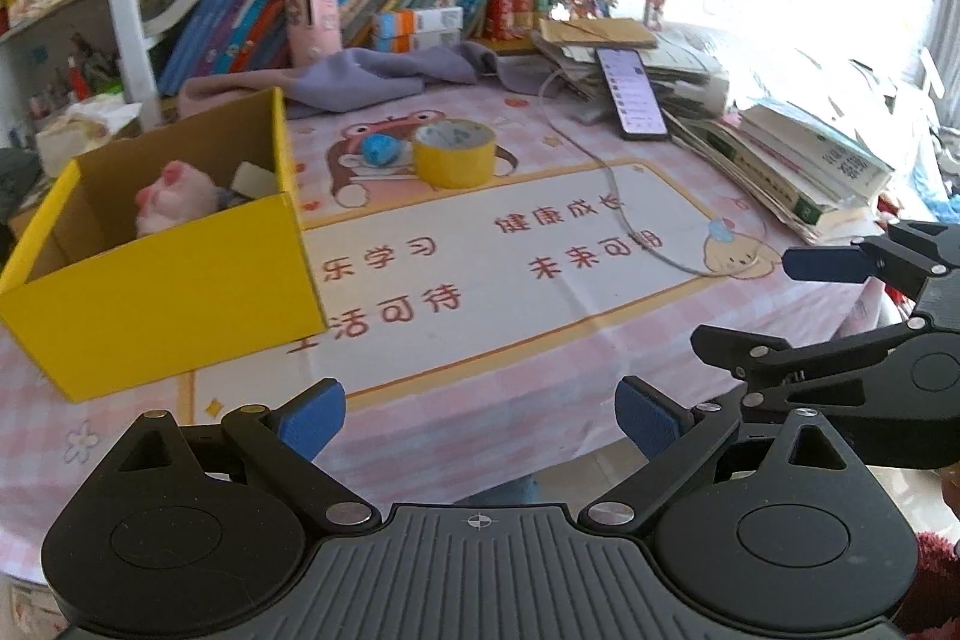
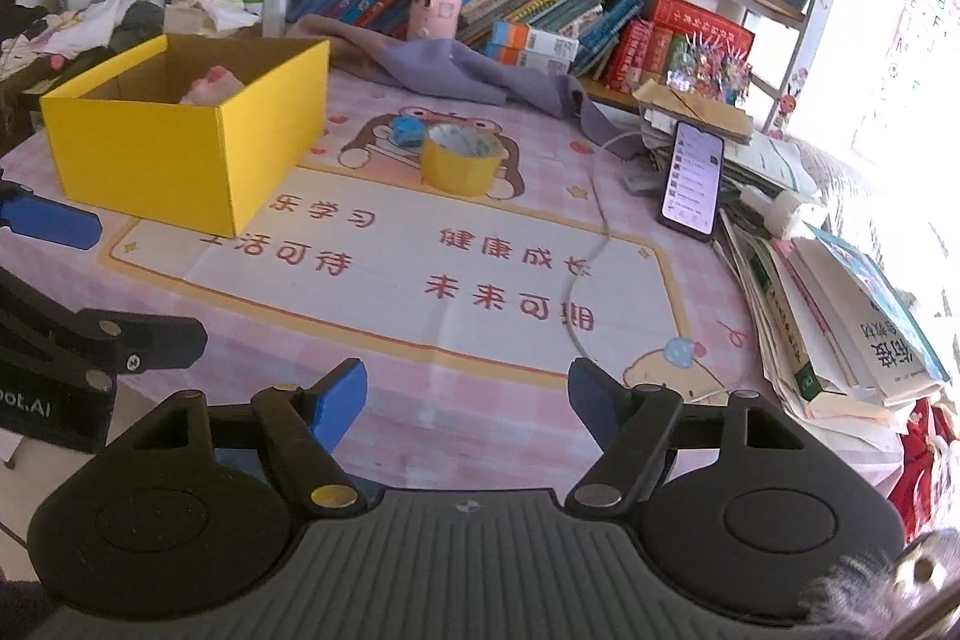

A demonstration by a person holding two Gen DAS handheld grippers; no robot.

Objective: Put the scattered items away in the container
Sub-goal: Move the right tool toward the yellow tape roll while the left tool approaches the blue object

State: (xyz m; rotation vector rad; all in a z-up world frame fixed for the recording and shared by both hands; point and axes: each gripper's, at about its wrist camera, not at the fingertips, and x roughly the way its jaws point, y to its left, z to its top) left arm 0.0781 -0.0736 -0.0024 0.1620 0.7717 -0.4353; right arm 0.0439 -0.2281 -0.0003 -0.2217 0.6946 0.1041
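The squat yellow roll of packing tape (image 2: 461, 158) stands on the desk (image 2: 492, 388) beside a small blue ball (image 2: 408, 130), right of the yellow cardboard box (image 2: 180, 148); light, stiff, likely best pinched across its wall; left gripper (image 1: 480, 418) and right gripper (image 2: 468, 403) both gape empty

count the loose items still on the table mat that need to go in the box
2: a yellow tape roll mid-mat, and a small blue toy touching its left side. The yellow box already holds a pink toy; more may be hidden inside.

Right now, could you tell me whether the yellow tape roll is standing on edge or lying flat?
Lying flat. The yellow tape roll rests on the table mat with its hollow core facing up, beside the small blue item.
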